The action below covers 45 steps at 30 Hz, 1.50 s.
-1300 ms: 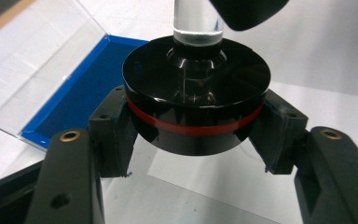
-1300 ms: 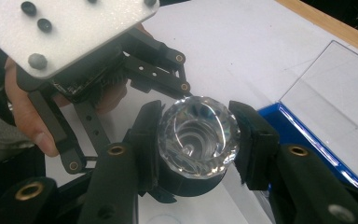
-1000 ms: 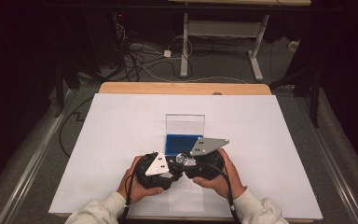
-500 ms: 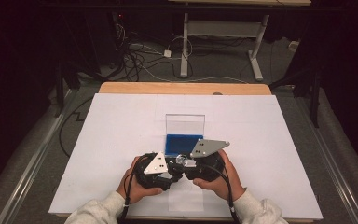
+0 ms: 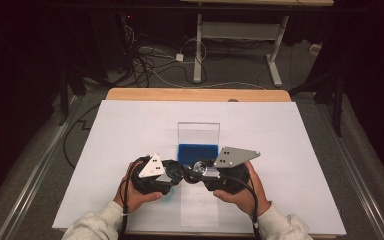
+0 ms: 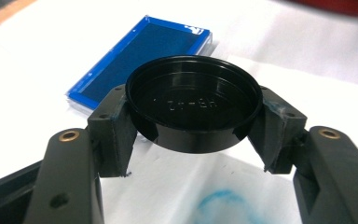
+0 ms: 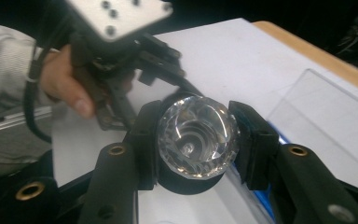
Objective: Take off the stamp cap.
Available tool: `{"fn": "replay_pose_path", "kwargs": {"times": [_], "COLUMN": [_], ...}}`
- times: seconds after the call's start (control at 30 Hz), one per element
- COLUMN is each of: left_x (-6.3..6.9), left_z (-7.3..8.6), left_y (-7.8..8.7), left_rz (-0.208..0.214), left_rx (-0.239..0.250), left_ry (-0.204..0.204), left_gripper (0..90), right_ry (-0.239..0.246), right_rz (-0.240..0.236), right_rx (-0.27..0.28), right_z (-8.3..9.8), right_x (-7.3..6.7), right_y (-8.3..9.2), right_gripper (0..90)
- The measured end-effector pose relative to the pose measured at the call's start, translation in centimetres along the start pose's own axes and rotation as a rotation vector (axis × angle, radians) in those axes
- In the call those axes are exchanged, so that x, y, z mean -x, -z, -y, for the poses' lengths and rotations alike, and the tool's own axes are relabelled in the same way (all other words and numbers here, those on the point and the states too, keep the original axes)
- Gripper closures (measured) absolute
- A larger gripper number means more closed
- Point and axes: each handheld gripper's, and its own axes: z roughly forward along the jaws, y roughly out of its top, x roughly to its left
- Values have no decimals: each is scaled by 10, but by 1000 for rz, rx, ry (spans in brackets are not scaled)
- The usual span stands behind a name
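A black round cap (image 6: 193, 105) sits between the pads of my left gripper (image 6: 193, 126), which is shut on its rim. My right gripper (image 7: 196, 140) is shut on a clear glass lens in a black barrel (image 7: 196, 135), whose glass front faces the camera. In the high view, the left gripper (image 5: 176, 172) and right gripper (image 5: 197, 172) point at each other near the table's front, with cap and lens a small gap apart. Just behind them lies a blue case (image 5: 197, 151) with its clear lid (image 5: 198, 132) standing up.
White paper (image 5: 290, 135) covers the table, whose wooden far edge (image 5: 197, 95) shows beyond it. A blue smear (image 6: 223, 205) marks the paper under the left gripper. A clear sheet (image 5: 197, 205) lies at the front edge. Cables and a desk frame are on the floor beyond.
My left gripper has drawn a little to the left with the black cap, widening the gap to the lens. The right gripper has stayed put.
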Motion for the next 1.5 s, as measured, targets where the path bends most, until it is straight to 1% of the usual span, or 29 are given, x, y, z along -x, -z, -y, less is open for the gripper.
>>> {"fn": "replay_pose_path", "kwargs": {"times": [0.03, 0.1, 0.13, 0.33, 0.43, 0.5, 0.57, 0.6, 0.77, 0.9, 0.93, 1.1, 1.17, 1.27, 1.3, 1.37, 1.43, 1.47, 1.5], "left_x": [-1, -2, -3, -7, -9, -10, -10, -10, -10, -10, -11, -12, -11, -11, -11, -11, -9, -9, -6], "left_z": [1, 2, 5, 7, 9, 10, 11, 11, 14, 17, 19, 26, 30, 36, 39, 44, 49, 49, 52], "left_y": [1, 3, 5, 12, 16, 19, 21, 22, 29, 34, 38, 47, 50, 57, 59, 63, 66, 66, 68], "left_rz": [-5, -6, -16, -37, -52, -58, -62, -69, -88, -100, -104, -116, -123, -131, -134, -137, -145, -145, -159], "left_rx": [-3, -4, -7, -3, -9, -10, -11, -14, -24, -22, -19, -23, -27, -27, -37, -38, -28, -28, -18], "left_ry": [1, -1, 0, 2, -8, -7, -6, -12, -20, -23, -19, -12, -10, 3, -2, 7, 32, 32, 47], "left_gripper": [369, 369, 369, 369, 369, 369, 369, 369, 369, 369, 369, 369, 369, 368, 369, 368, 369, 368, 368], "right_ry": [-2, -4, -9, -8, -8, -8, -10, -9, -14, -17, -15, -18, -17, -23, -22, -26, -26, -26, -26], "right_rz": [1, 18, 19, 31, 42, 49, 50, 54, 66, 80, 85, 101, 114, 121, 126, 132, 139, 139, 145], "right_rx": [2, 3, 2, -12, -23, -27, -31, -32, -37, -41, -42, -53, -59, -58, -61, -59, -60, -60, -59], "right_z": [0, 0, 1, 3, 4, 5, 6, 7, 9, 10, 11, 14, 15, 16, 17, 17, 18, 18, 17], "right_x": [1, 4, 5, 10, 14, 15, 17, 17, 21, 24, 26, 30, 31, 34, 35, 37, 39, 39, 41], "right_y": [2, 6, 8, 14, 17, 19, 20, 21, 25, 29, 30, 33, 34, 37, 38, 40, 41, 41, 43], "right_gripper": [571, 572, 571, 571, 571, 571, 571, 571, 571, 571, 571, 571, 571, 571, 571, 571, 571, 571, 571]}}
